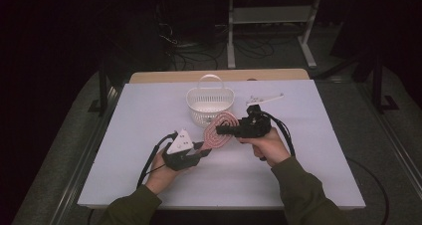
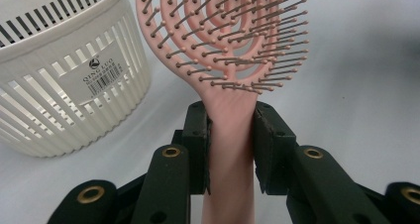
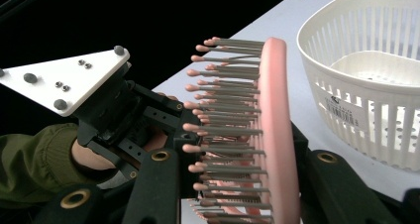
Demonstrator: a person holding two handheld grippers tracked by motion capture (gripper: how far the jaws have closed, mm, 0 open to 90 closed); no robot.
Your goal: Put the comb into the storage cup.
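Your pink vented hairbrush (image 1: pixel 220 130) sits mid-frame, just below the white slotted basket (image 1: pixel 210 105). Your left claw (image 2: pixel 232 144) clamps its handle; your right claw (image 3: pixel 237 169) grips its bristled head.

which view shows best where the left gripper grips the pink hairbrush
The left gripper view: the hairbrush handle sits clamped between its jaws, bristles facing the camera. The right gripper view shows the brush edge-on, its head between that gripper's jaws. The high view shows it small, between both grippers.

Dim room, white table (image 1: pixel 149 110), grey carpet (image 1: pixel 363 115), metal frame (image 1: pixel 308 31) behind.
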